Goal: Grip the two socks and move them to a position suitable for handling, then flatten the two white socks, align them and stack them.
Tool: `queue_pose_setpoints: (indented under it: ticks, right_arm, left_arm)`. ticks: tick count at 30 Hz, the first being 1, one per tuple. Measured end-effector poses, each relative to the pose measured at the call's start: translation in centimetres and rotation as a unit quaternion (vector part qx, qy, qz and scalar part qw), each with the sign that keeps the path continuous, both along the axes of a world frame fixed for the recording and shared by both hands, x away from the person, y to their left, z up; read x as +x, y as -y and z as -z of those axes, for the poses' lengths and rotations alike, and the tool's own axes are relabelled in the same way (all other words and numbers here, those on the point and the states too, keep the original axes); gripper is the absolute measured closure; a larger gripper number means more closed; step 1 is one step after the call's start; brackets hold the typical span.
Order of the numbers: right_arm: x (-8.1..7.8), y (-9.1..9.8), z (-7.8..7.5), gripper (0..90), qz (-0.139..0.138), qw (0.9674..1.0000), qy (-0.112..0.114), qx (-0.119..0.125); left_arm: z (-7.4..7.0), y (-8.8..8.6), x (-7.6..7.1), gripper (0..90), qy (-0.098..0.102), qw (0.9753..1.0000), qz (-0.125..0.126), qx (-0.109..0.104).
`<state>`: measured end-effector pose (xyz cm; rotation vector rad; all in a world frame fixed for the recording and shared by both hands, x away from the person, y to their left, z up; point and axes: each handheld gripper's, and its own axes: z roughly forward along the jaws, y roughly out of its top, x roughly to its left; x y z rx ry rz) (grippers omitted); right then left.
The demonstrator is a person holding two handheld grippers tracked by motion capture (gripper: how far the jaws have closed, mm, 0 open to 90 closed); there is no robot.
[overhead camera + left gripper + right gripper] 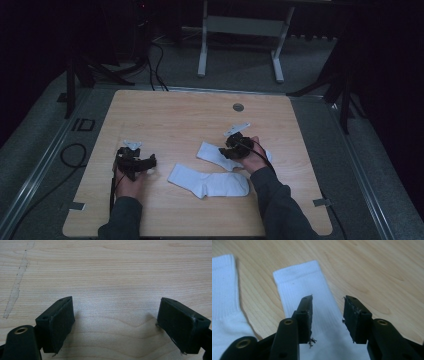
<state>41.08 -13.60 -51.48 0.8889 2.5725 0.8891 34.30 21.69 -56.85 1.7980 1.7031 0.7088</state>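
Socks lie mid-table, one [209,182] at six o'clock of the other [312,302], over which the right gripper [327,315] hovers part-open and empty; left gripper [116,322] gapes wide, empty.

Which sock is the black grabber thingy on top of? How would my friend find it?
Start at the wooden table and find the two white socks lying near its middle. The one you want, the farther sock, lies toward the right, under the right gripper, whose open jaws sit over its ribbed leg. Unlike the nearer sock, which lies bare, this one is partly covered by the hand.
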Motion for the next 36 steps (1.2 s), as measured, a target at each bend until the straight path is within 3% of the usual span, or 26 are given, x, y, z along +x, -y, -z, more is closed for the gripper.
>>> queue_pose_setpoints:
  ticks: [8, 15, 30, 36]
  right_arm:
    - [0.2, -2.1, 0.8, 53.7, -0.041, 0.9988, -0.007, -0.028]
    - [1.0, -2.8, 2.3, 49.6, -0.047, 0.9979, -0.029, -0.035]
    - [1.5, -3.2, 2.8, 48.3, -0.052, 0.9973, -0.045, -0.024]
    - [1.7, -2.8, 3.1, 48.2, -0.064, 0.9967, -0.048, -0.01]
  left_arm:
    - [0.0, 0.0, 0.0, 14.0, -0.001, 1.0, 0.0, 0.0]
    - [0.0, 0.0, 0.0, 14.0, 0.0, 1.0, 0.0, 0.0]
    - [0.0, 0.0, 0.0, 14.0, 0.0, 1.0, 0.0, 0.0]
    - [0.0, 0.0, 0.0, 14.1, 0.0, 1.0, 0.0, 0.0]
